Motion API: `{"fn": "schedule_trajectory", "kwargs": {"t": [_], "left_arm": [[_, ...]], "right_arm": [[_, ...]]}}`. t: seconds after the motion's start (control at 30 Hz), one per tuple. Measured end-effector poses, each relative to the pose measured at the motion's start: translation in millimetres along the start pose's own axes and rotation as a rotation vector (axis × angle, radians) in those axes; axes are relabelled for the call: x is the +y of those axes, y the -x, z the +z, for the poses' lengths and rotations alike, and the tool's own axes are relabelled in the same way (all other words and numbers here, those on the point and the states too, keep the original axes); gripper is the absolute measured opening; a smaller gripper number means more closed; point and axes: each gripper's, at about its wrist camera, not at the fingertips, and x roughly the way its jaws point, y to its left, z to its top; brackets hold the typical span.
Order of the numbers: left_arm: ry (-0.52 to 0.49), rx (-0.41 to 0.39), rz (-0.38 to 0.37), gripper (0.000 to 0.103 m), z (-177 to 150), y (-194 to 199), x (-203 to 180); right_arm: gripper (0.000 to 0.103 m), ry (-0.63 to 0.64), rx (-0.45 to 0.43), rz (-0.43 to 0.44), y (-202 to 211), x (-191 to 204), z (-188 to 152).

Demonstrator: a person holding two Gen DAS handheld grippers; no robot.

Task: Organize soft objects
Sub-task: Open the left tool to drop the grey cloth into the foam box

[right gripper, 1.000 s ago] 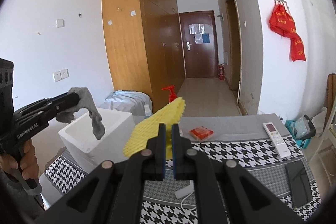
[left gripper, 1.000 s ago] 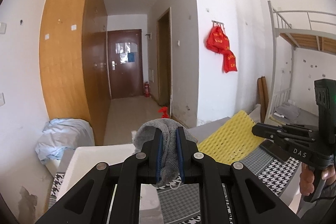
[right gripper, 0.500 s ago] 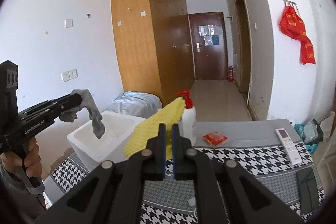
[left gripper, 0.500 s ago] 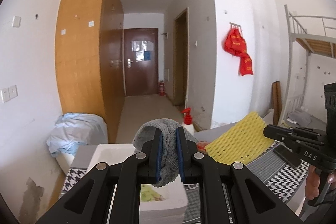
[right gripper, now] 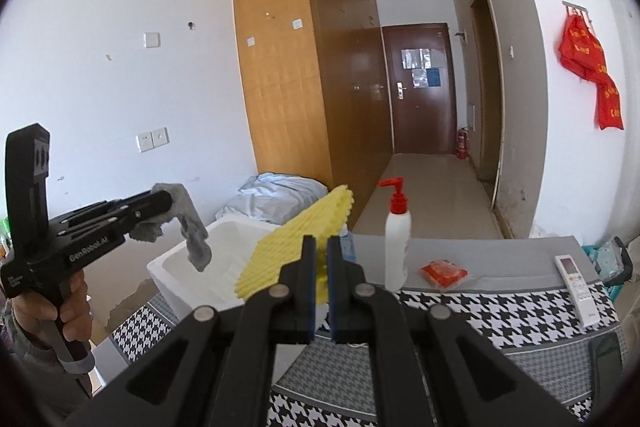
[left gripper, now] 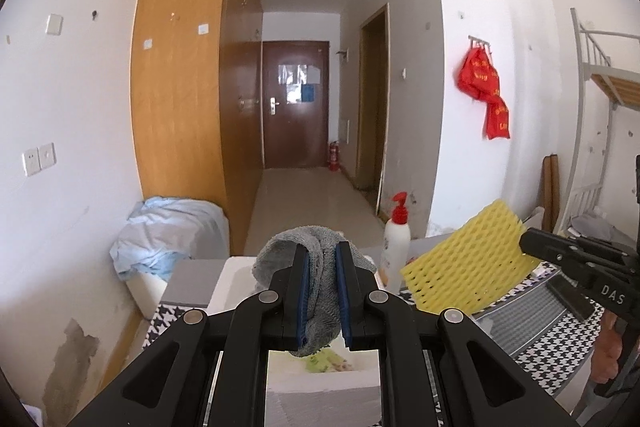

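We held the left gripper (left gripper: 322,291) above a white foam box (right gripper: 224,251), its jaws closed on a grey cloth (left gripper: 316,279). The cloth bunched over the top of the blue pads and hung down between them, its lower end dangling over the open box. From the right wrist view the same cloth (right gripper: 188,223) drooped off the tip of the left gripper (right gripper: 160,203), clear of the box's rim and not touching it. Inside the box we could make out something pale green, too little of it showing to name.

Our right gripper (right gripper: 320,279) had its jaws narrowed on a yellow foam net sheet (right gripper: 292,247), pinched near one lower corner, so that the sheet stood up and slanted away to the left, over the near side of the box. In the left wrist view that sheet (left gripper: 464,267) stuck out flat from the tip of the right gripper (left gripper: 532,243), raised off the desk.

The desk (right gripper: 500,311) wore a black-and-white houndstooth cover. On it stood a white pump bottle with a red top (right gripper: 398,239), upright, just right of the box. A small red packet (right gripper: 444,273) lay beside the bottle, and a white remote control (right gripper: 576,283) lay further right, well apart from both. A dark phone (right gripper: 606,359) lay flat near the desk's right edge.
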Motion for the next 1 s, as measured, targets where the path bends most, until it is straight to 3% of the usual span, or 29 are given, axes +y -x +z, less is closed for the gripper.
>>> {"fn": "schedule_trajectory", "kwargs": {"t": [0.37, 0.43, 0.5, 0.7, 0.8, 1.0], "left_arm": [[0.019, 0.066, 0.009, 0.016, -7, -22, 15], [0.018, 0.078, 0.018, 0.026, -9, -26, 18], [0.019, 0.077, 0.024, 0.05, -10, -26, 20], [0.029, 0.049, 0.046, 0.084, -12, -20, 26], [0.039, 0.025, 0.065, 0.094, -12, -14, 31], [0.053, 0.005, 0.083, 0.101, -13, -7, 43]], "right_arm": [[0.007, -0.001, 0.02, 0.003, -14, 4, 2], [0.007, -0.003, 0.023, -0.001, -15, 5, 2], [0.007, -0.005, 0.027, -0.003, -16, 6, 3], [0.007, -0.002, 0.038, -0.01, -24, 15, 4], [0.007, 0.003, 0.046, -0.01, -29, 19, 5], [0.007, 0.017, 0.05, 0.001, -37, 31, 9]]}}
